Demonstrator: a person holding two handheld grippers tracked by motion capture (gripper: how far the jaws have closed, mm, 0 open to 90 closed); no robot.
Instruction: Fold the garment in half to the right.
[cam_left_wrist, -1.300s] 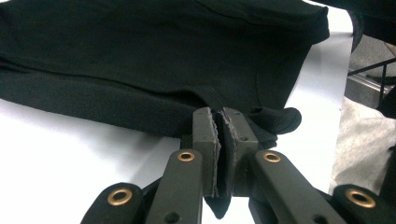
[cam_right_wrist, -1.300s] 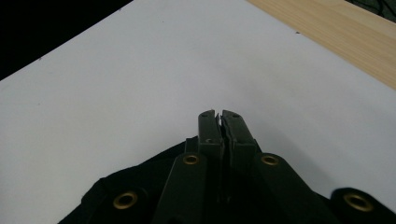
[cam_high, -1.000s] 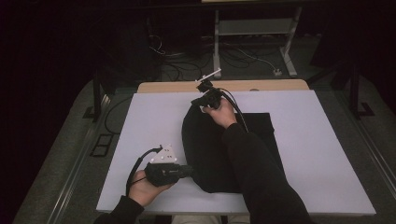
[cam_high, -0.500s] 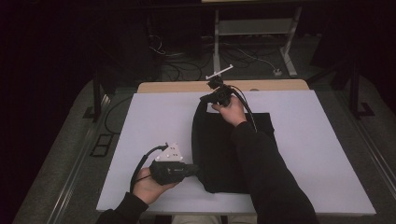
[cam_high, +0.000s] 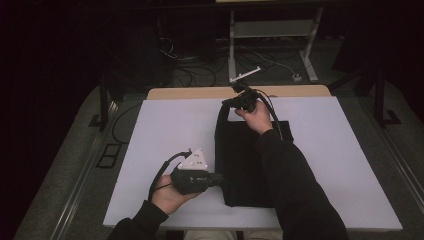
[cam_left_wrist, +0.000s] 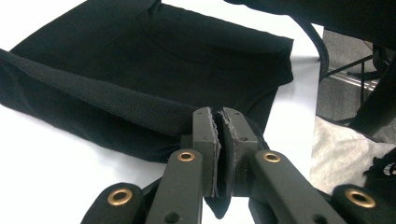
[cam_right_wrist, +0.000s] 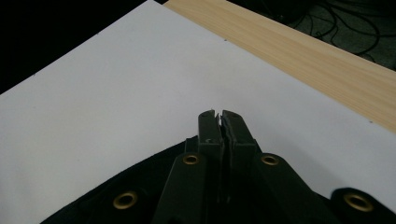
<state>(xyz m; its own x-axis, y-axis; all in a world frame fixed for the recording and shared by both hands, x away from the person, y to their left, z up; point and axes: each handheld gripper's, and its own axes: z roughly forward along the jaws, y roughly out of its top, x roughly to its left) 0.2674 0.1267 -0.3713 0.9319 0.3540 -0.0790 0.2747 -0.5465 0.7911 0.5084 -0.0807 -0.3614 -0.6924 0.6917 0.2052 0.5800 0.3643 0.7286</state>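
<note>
While both jaws stay pinched on it, a black garment (cam_high: 240, 165) lies folded lengthwise on the white surface (cam_high: 150, 130).

Matte, dark and soft, the garment forms a long narrow strip running from the near edge of the surface toward the far wooden edge (cam_high: 200, 92), with a thick rolled fold along its left side in the left gripper view; the left hand-held gripper (cam_high: 216, 178) is closed on the cloth at the strip's near left corner, fabric squeezed between its pads (cam_left_wrist: 205, 135); the right hand-held gripper (cam_high: 231, 102) is closed on the far left corner, cloth bunched under its jaws in the right gripper view; the person's right sleeve (cam_high: 295, 185) lies across the garment's right half.
</note>
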